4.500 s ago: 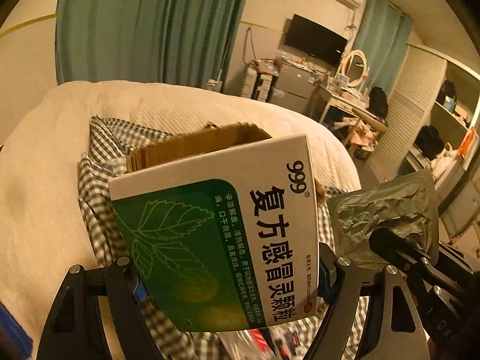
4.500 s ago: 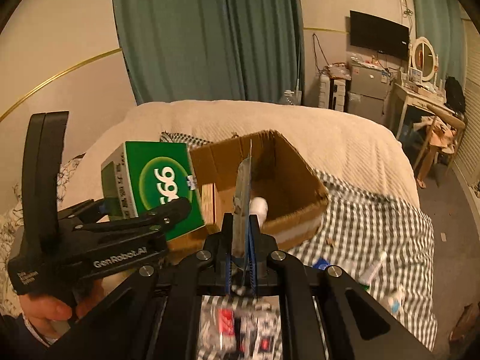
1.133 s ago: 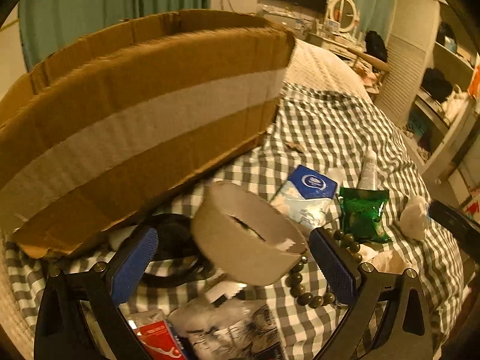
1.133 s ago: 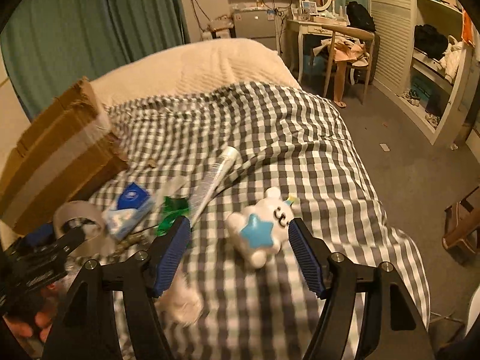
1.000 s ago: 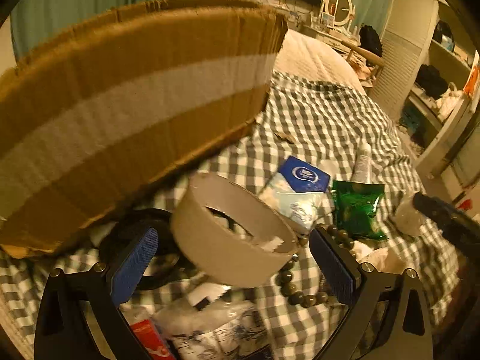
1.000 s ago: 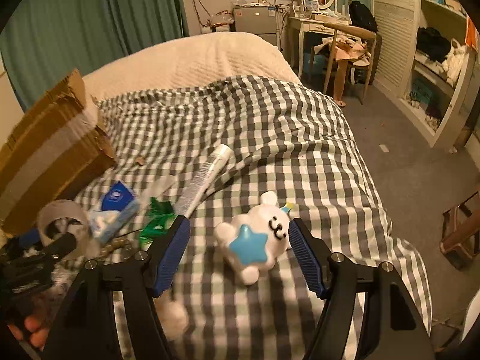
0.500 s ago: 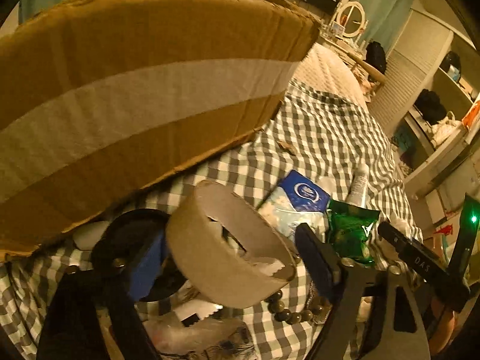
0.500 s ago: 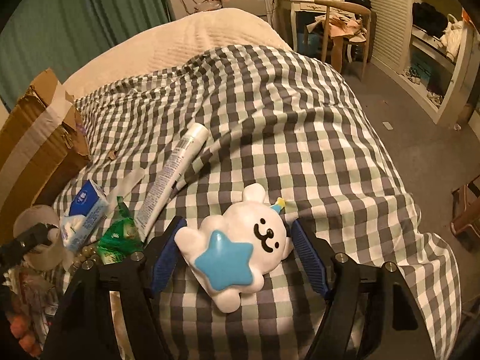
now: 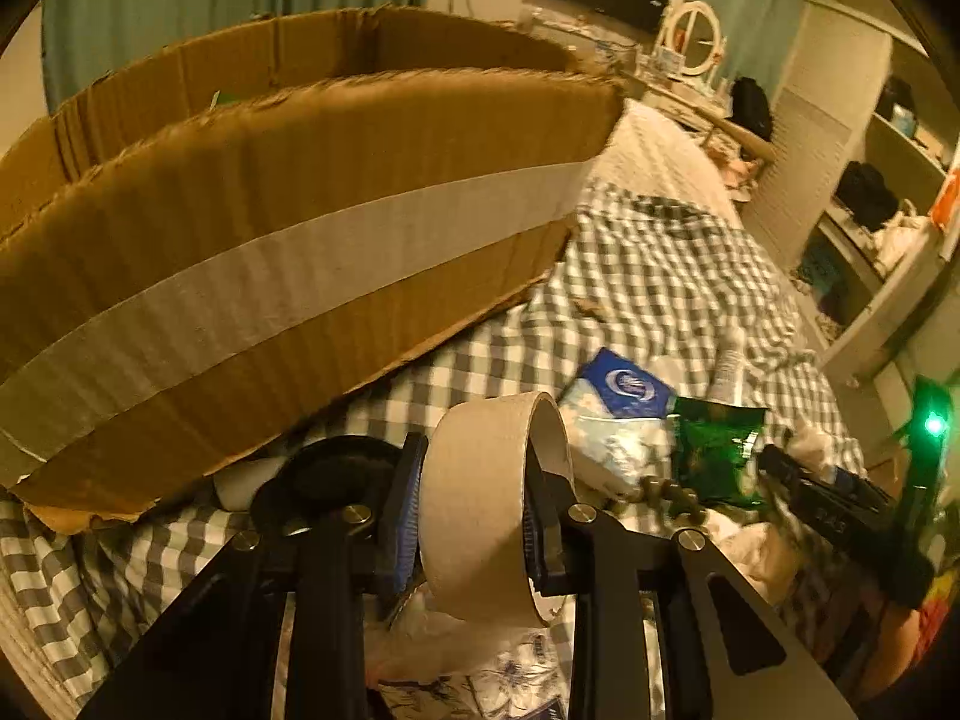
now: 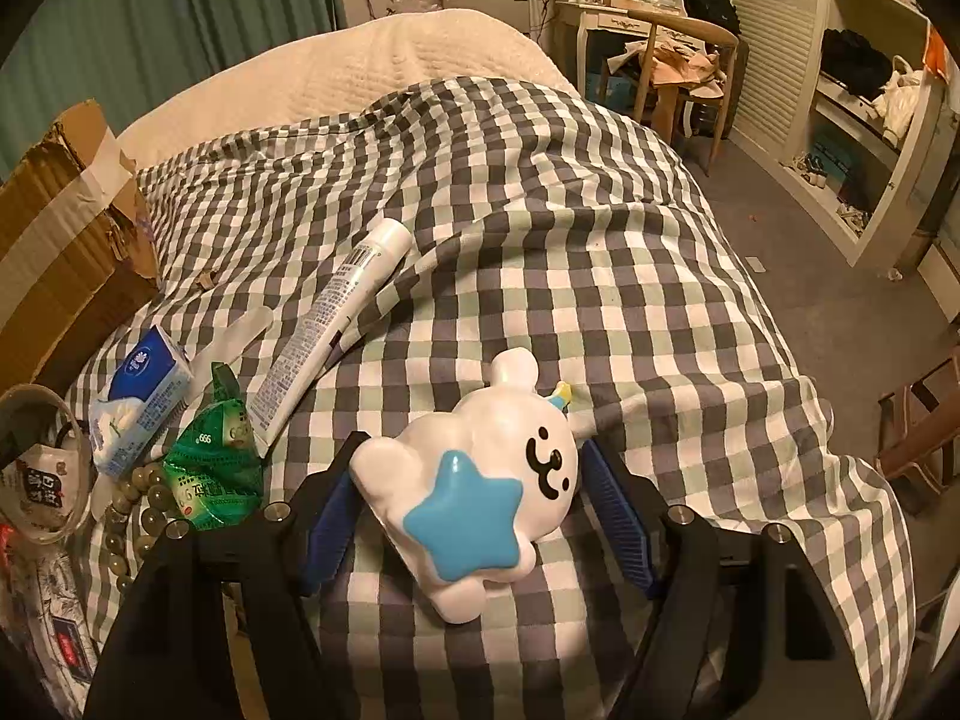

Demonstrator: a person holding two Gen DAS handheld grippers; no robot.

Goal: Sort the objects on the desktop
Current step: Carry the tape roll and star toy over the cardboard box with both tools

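Note:
In the left wrist view my left gripper (image 9: 477, 480) is shut on a beige tape roll (image 9: 480, 516), held on edge just in front of the taped cardboard box (image 9: 270, 240). In the right wrist view my right gripper (image 10: 474, 516) is open and straddles a white bear toy with a blue star (image 10: 474, 474), which lies on the checked cloth (image 10: 570, 210). Both blue pads (image 10: 618, 522) sit close beside the toy. The tape roll (image 10: 36, 420) also shows at that view's far left.
On the cloth between the grippers lie a blue tissue pack (image 10: 141, 384), a green sachet (image 10: 216, 468), a bead string (image 10: 144, 498) and a white tube (image 10: 336, 318). Plastic packets (image 10: 54, 618) lie nearest me. A black round item (image 9: 336, 474) rests by the box. The bed drops to the floor on the right.
The left gripper has shut on the tape roll and turned it on edge. The right gripper has moved forward until its fingers flank the bear toy.

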